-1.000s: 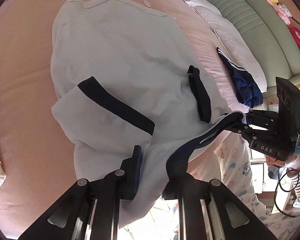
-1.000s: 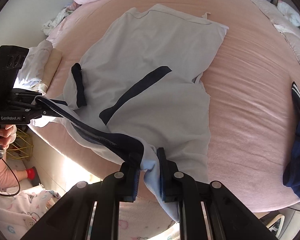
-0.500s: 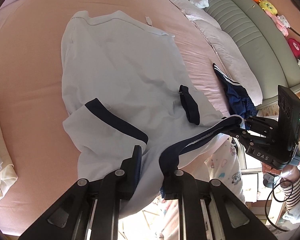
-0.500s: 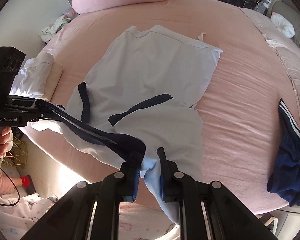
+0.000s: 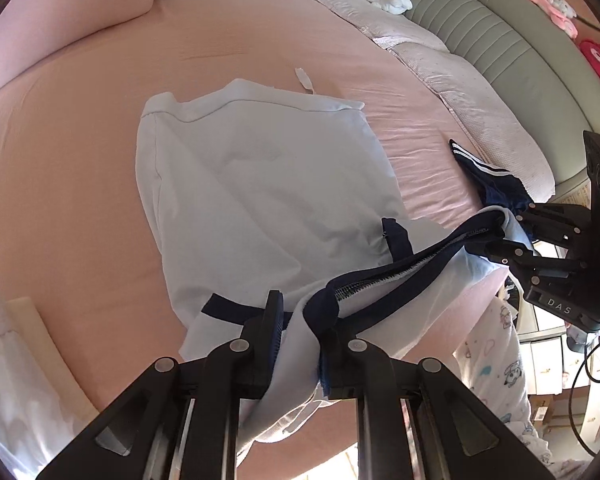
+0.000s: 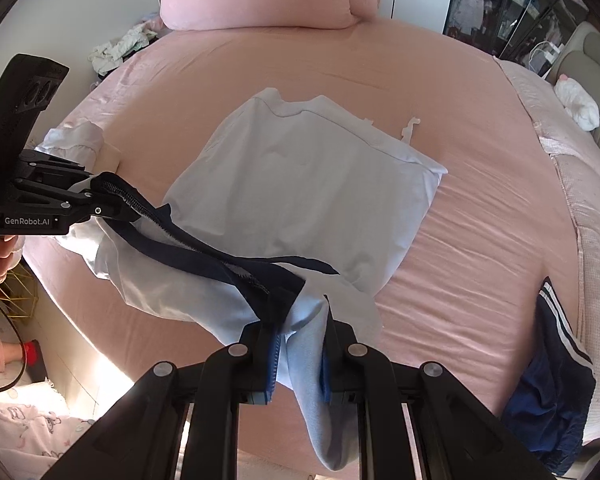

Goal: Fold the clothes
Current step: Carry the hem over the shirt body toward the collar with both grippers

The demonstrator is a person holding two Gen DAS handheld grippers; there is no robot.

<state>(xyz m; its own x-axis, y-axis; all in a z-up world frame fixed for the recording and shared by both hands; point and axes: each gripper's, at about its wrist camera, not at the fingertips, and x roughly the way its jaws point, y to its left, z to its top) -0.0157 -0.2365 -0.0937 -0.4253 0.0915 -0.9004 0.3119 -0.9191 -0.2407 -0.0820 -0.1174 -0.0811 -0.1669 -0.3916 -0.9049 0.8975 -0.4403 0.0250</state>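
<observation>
Slippage is the main risk: the pale blue shirt hangs by its navy collar band, stretched between the two tools, and thin fabric under that pull could slide out of either pinch, dropping the raised end in a heap. Uneven travel of the two hands would skew the fold, and the loose navy-trimmed sleeve could tuck under the body and leave a lump. The far hem lies flat on the pink bed, near the middle; the near end is lifted off the mattress edge.

The left gripper is nearly closed, clamped on cloth at one end of the collar. The right gripper is likewise almost shut on the other end, a fold of pale fabric hanging below it; how deep its bite goes is probably shallow, though cloth hides the pads. A navy garment lies well apart.
</observation>
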